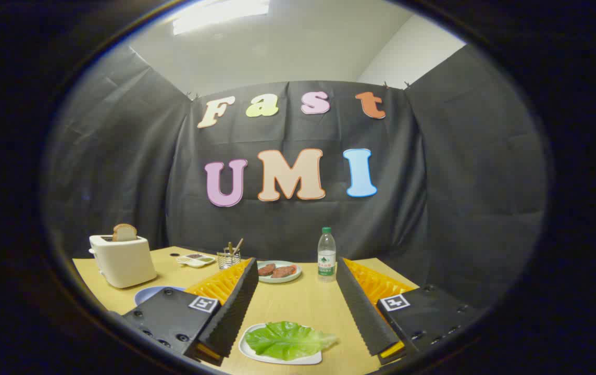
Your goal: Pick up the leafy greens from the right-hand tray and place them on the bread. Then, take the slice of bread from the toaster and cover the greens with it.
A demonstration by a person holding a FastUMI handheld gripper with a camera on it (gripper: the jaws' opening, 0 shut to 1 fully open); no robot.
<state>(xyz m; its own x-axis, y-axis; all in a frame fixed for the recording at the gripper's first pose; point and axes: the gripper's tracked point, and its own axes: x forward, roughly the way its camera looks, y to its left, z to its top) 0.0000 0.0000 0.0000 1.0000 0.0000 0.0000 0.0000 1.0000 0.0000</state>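
Leafy greens (287,339) lie flat on a white tray (256,355) on the wooden table (298,304), long axis running crosswise to the gripper's fingers, the narrower end pointing right. The toaster (122,260) stands off to the left beyond the fingers, a slice of bread (124,232) upright in its slot. The gripper (297,276) hangs above the table with its fingers spread wide apart, holding nothing (the greens sit low between them, nearer the left finger). Farther on, a plate of meat slices (278,271), a water bottle (326,254) beside it, a small wire holder (228,258), and a blue plate (147,294) by the toaster.
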